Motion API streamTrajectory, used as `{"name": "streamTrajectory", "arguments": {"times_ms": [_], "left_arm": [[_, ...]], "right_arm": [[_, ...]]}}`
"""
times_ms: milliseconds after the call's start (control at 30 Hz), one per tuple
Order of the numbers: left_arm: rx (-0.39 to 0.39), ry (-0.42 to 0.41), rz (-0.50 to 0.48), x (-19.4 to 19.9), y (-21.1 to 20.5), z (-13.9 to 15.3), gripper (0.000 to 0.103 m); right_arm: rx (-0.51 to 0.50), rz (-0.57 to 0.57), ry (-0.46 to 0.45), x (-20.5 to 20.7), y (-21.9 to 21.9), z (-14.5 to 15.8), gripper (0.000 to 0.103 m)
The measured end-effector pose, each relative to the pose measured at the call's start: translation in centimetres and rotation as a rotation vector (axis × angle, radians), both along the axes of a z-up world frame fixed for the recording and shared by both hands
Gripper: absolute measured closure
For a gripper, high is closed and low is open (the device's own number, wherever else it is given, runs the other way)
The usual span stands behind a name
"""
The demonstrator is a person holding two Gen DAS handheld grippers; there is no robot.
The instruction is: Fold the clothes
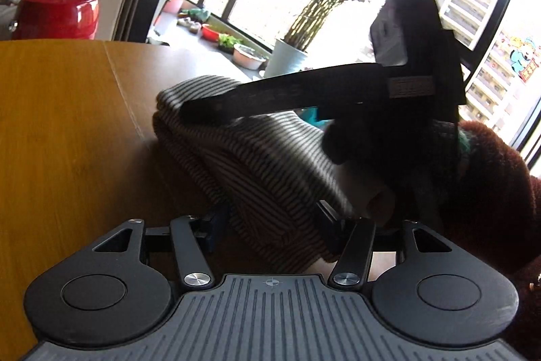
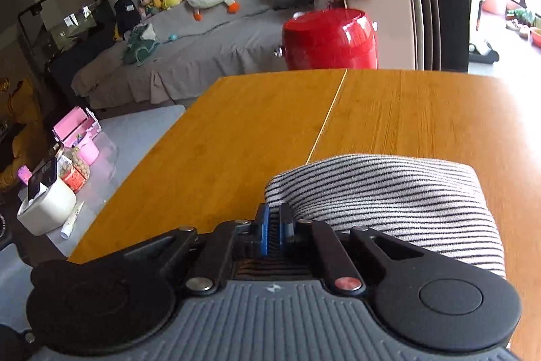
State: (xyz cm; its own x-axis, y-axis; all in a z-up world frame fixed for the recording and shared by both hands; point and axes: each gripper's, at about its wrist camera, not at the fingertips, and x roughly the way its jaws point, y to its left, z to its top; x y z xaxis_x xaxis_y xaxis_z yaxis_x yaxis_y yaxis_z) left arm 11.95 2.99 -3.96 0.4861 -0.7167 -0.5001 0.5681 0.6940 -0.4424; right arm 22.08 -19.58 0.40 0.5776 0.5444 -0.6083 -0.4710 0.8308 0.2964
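Note:
A black-and-white striped garment (image 1: 257,154) lies bunched and folded on the wooden table (image 1: 67,124). My left gripper (image 1: 270,225) stands open with the garment's near edge between its fingers. The other gripper reaches across the garment's top from the right, held by a hand in a dark red sleeve (image 1: 490,185). In the right wrist view my right gripper (image 2: 274,225) is shut, its blue pads together beside the left edge of the striped garment (image 2: 389,195); whether cloth is pinched between them I cannot tell.
A red bucket (image 2: 329,39) stands beyond the table's far edge, with a grey sofa (image 2: 203,49) and plush toys behind. A potted plant (image 1: 290,56) and bowls stand by the window. A low table with jars (image 2: 64,171) is at the left.

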Motion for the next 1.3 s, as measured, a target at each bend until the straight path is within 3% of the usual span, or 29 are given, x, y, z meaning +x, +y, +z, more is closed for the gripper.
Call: {"name": "streamTrajectory", "arguments": {"times_ms": [33,67,100,167,267,400,533,567,600,700,833,933,1133,1200,1300], "left_arm": [[-0.005,0.005,0.019,0.2,0.6,0.0,0.04],[-0.009,0.009,0.038,0.3,1.1,0.1,0.04],[-0.018,0.016,0.055,0.5,1.6,0.1,0.041],[-0.048,0.037,0.084,1.0,2.3,0.0,0.041],[-0.052,0.047,0.115,1.7,2.4,0.0,0.042],[-0.045,0.05,0.096,1.9,1.9,-0.1,0.043],[-0.062,0.06,0.028,2.0,0.9,-0.2,0.046],[-0.066,0.062,0.012,1.9,0.7,-0.3,0.049],[-0.073,0.068,-0.005,1.9,0.5,-0.3,0.05],[-0.103,0.095,-0.046,2.3,-0.1,-0.4,0.052],[-0.102,0.084,-0.072,2.3,-1.3,-0.2,0.052],[-0.104,0.095,-0.078,2.6,-1.8,-0.5,0.052],[-0.064,0.102,-0.082,2.4,-2.8,-1.5,0.052],[-0.07,0.1,-0.077,2.4,-2.5,-1.3,0.052],[-0.072,0.081,-0.044,2.1,-1.5,-0.6,0.048]], "right_arm": [[0.014,0.003,-0.035,-0.9,-0.5,0.7,0.092],[0.008,0.011,-0.083,-2.1,-1.0,1.4,0.079],[-0.029,0.014,-0.139,-3.7,-1.3,1.9,0.059],[-0.103,0.021,-0.249,-6.7,-2.0,2.8,0.046],[-0.217,0.096,-0.312,-11.5,-2.2,2.4,0.045],[-0.307,0.164,-0.337,-16.1,-1.6,0.4,0.033],[-0.416,0.081,-0.38,-17.2,-0.8,-1.9,0.036],[-0.384,0.061,-0.38,-17.2,-1.0,-1.7,0.046],[-0.351,0.041,-0.38,-17.1,-1.2,-1.4,0.063],[-0.163,-0.019,-0.361,-16.3,-3.2,0.9,0.084],[0.076,-0.062,-0.291,-14.3,-6.3,3.0,0.087],[0.19,-0.068,-0.189,-12.7,-7.5,2.1,0.087],[0.253,-0.095,-0.05,-10.6,-7.2,-1.8,0.083],[0.259,-0.1,-0.048,-10.7,-7.4,-2.1,0.083],[0.177,-0.097,-0.108,-11.6,-7.5,-1.3,0.078]]}}
